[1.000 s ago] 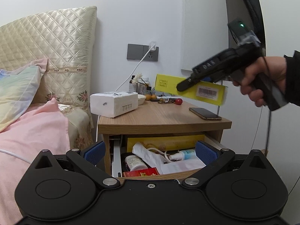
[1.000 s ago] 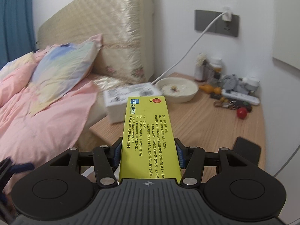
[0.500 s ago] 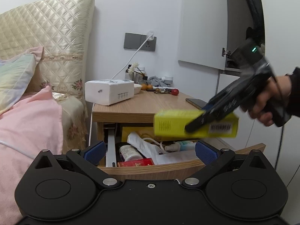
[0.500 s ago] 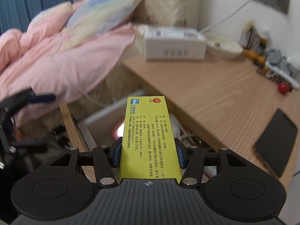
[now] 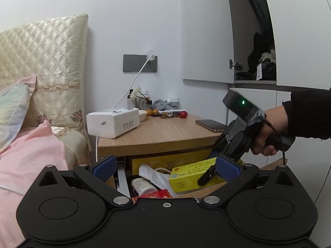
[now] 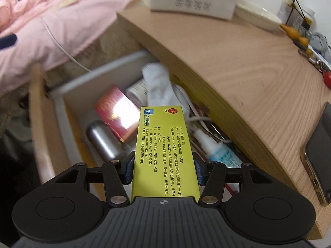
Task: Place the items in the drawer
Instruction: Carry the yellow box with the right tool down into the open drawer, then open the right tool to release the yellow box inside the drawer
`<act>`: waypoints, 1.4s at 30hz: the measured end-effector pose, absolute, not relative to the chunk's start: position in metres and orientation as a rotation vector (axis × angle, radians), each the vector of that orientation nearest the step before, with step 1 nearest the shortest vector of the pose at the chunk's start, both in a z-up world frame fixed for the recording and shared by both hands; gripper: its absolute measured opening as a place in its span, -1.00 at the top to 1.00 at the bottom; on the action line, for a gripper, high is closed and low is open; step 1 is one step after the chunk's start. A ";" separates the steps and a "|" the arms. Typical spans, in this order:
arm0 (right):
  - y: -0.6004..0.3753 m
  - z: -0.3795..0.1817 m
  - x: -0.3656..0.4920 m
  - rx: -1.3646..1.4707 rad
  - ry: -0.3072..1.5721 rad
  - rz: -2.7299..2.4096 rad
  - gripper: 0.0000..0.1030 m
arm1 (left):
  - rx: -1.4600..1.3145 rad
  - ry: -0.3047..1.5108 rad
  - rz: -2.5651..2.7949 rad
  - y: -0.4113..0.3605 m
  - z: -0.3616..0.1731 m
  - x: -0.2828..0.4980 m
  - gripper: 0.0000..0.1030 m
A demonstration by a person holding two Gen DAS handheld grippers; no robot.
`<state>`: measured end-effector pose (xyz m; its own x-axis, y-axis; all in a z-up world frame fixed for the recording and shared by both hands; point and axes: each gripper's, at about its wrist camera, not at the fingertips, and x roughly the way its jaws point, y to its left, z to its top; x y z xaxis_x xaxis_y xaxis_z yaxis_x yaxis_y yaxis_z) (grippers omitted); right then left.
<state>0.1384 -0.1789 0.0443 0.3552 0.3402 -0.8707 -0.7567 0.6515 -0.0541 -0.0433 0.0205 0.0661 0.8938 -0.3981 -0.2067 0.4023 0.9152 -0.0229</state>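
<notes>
Over the open drawer (image 6: 62, 111) of a bedside table (image 6: 238, 66), the right claw (image 6: 163, 171) clamps a yellow box (image 6: 161, 148) printed "SPH" between both pads, above the clutter; the left claw (image 5: 165, 168) gapes wide, empty.

- The right gripper (image 6: 163, 172) clamped a yellow box (image 6: 163, 155) between its blue pads, directly above the open drawer (image 6: 62, 111).
- Inside the drawer lay a red carton (image 6: 116, 115), a silver can (image 6: 102, 140) beside it, and a dropper bottle (image 6: 217, 148) — all partly under the nightstand top (image 6: 238, 72).
- A phone (image 6: 319, 155) rested on that top.
</notes>
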 end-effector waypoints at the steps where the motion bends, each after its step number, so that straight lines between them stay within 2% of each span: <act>1: -0.179 0.041 0.140 -0.506 0.976 0.747 -0.12 | 0.016 0.221 -0.423 0.020 0.065 -0.042 -0.97; 5: -0.181 0.039 0.144 -0.481 0.985 0.750 -0.14 | 0.010 0.243 -0.425 0.021 0.060 -0.038 -0.97; 9: -0.186 0.044 0.146 -0.450 0.978 0.745 -0.26 | 0.021 0.247 -0.408 0.023 0.057 -0.036 -0.97; 14: -0.194 0.058 0.134 -0.411 0.945 0.720 -0.69 | -0.001 0.267 -0.408 0.026 0.054 -0.034 -0.97; 27: -0.265 0.105 0.061 -0.063 0.659 0.543 -0.72 | -0.002 0.236 -0.291 0.021 0.066 -0.037 -0.97; 33: -0.289 0.117 0.012 -0.023 0.485 0.399 -0.77 | 0.045 0.172 -0.231 0.009 0.083 -0.049 -0.97; 36: -0.293 0.114 -0.013 -0.016 0.397 0.393 -0.89 | 0.027 0.173 -0.185 0.006 0.086 -0.054 -0.97; 37: -0.294 0.112 -0.021 -0.009 0.362 0.390 -1.00 | 0.018 0.173 -0.169 0.005 0.086 -0.057 -0.97; 42: -0.291 0.096 -0.049 0.013 0.274 0.375 -1.00 | 0.012 0.151 -0.093 -0.002 0.075 -0.079 -0.97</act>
<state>-0.0491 -0.2911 0.0960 0.8941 0.3631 -0.2620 -0.3595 0.9310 0.0634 -0.0786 -0.0018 0.0751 0.9843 -0.0920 -0.1504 0.0938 0.9956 0.0051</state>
